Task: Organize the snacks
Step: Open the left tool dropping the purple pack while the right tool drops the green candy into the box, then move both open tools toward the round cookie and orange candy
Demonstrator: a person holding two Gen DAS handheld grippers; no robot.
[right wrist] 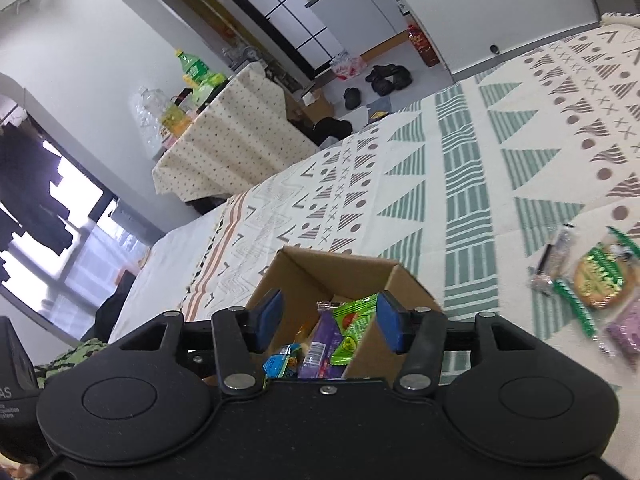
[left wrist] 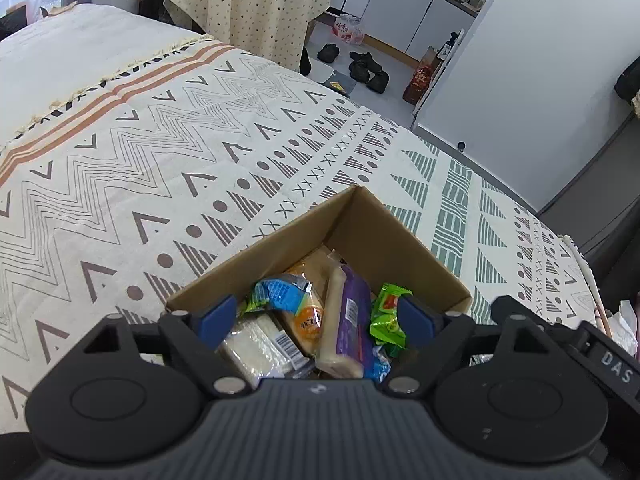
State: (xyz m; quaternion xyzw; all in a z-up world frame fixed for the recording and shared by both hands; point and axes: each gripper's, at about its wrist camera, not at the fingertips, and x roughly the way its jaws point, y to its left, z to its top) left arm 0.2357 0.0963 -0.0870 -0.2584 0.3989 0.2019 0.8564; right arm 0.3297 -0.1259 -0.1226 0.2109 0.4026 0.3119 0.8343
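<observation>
It was a home, a small one-room flat by the look of it. A bed (left wrist: 168, 152) under a patterned blanket filled most of both views. Beside it stood a table (right wrist: 224, 148) draped in a dotted cloth and carrying drink bottles (right wrist: 192, 80). Shoes (left wrist: 366, 68) lay about the floor before white cabinets (left wrist: 404, 20), whose top held kitchen jars. A large window (right wrist: 68, 240) stood at the bed's far end.

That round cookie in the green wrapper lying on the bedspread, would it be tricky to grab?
Probably slippery: the green-wrapped cookie has a glossy film wrapper. It looks flat and light, so it should slide rather than roll. The cookie inside may crack if squeezed hard.
</observation>
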